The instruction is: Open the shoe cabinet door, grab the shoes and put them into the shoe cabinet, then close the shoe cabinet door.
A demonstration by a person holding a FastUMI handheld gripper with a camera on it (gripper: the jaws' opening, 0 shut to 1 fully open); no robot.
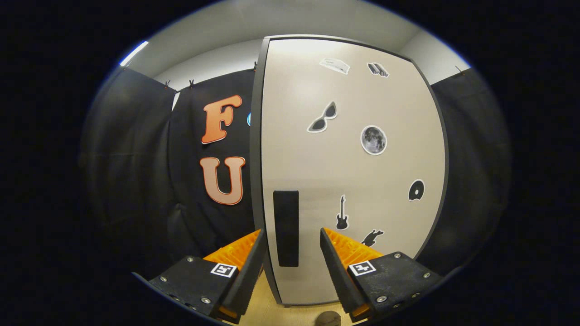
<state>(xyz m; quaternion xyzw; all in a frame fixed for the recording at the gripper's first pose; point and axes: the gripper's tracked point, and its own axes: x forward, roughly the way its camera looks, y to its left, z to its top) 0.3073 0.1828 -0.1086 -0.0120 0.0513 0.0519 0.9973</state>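
Tongs (290, 246) released, straddling the handle (286, 227) at lower centre; door (349, 172) closed, so clamp and pull next.

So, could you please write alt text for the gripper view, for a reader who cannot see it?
The open gripper faces a pale cabinet door, its fingers either side of the door's dark vertical handle near the left edge. Small stickers dot the door, among them sunglasses, a moon and a guitar.
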